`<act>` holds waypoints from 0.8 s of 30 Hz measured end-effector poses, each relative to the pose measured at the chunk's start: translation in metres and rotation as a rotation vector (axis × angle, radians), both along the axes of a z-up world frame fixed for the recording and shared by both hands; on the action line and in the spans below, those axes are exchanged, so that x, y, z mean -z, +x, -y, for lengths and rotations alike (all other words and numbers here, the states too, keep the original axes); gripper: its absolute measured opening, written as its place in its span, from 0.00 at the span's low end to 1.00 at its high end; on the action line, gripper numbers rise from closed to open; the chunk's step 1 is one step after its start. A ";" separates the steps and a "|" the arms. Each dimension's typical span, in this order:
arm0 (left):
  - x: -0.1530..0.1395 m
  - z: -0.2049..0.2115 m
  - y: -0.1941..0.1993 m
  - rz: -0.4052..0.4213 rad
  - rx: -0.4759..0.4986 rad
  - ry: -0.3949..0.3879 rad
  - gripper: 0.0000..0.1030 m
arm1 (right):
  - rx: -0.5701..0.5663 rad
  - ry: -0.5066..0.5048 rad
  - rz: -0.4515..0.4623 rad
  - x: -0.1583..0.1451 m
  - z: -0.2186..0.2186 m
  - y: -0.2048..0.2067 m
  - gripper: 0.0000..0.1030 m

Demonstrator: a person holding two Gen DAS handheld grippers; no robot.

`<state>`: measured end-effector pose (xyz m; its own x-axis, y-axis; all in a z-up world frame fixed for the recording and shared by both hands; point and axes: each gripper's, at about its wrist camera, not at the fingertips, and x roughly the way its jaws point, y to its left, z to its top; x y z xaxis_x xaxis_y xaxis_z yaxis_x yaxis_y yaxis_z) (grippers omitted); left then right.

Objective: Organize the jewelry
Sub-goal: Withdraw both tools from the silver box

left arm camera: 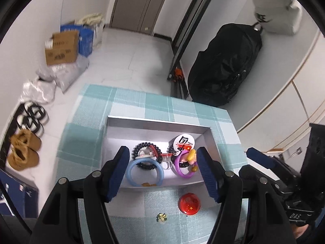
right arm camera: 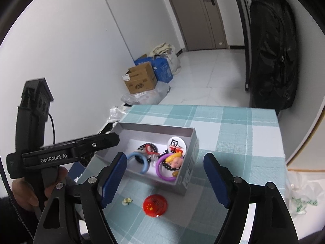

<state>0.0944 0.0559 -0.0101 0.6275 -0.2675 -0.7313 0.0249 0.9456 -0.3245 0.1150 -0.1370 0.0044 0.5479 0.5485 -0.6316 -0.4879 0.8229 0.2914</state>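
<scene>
While both grippers hover over a table spread with a teal checked cloth (right arm camera: 233, 122), neither holds anything: the left gripper (left arm camera: 163, 170) has its blue-padded jaws spread apart, framing the near part of a shallow grey box (left arm camera: 156, 125), and the right gripper (right arm camera: 165, 178) likewise stands wide apart above the cloth, just in front of the box's near corner. Inside the box lie a light blue bangle (left arm camera: 145, 172), a purple bangle (left arm camera: 183, 167) with a small pink and yellow figure (right arm camera: 174, 160) resting on it, a black coiled hair tie (left arm camera: 142, 145), a clear ring with red trim (left arm camera: 166, 159), and a white round badge (left arm camera: 184, 141) near the far wall. On the cloth, outside the box and just beside its near wall, rest a red round badge (left arm camera: 189, 204) and a small flower-shaped trinket (left arm camera: 161, 217), apart from each other.
</scene>
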 end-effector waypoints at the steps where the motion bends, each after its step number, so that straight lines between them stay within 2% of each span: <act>1: -0.001 0.001 -0.002 0.009 -0.003 0.013 0.62 | -0.003 -0.007 0.008 -0.001 -0.001 -0.003 0.77; 5: -0.003 0.007 -0.016 0.032 -0.014 0.063 0.62 | -0.011 -0.016 0.036 -0.004 0.001 -0.018 0.80; 10: 0.007 0.010 -0.036 0.009 -0.024 0.079 0.62 | 0.003 -0.020 0.055 0.005 0.004 -0.030 0.85; 14: 0.018 0.014 -0.050 -0.003 -0.017 0.113 0.63 | 0.024 -0.065 0.024 0.027 0.008 -0.036 0.85; 17: 0.023 0.013 -0.055 -0.015 -0.027 0.142 0.63 | 0.034 -0.082 0.009 0.031 0.008 -0.040 0.85; 24: 0.039 0.017 -0.060 -0.070 0.004 0.152 0.63 | 0.029 -0.115 -0.005 0.040 0.008 -0.051 0.85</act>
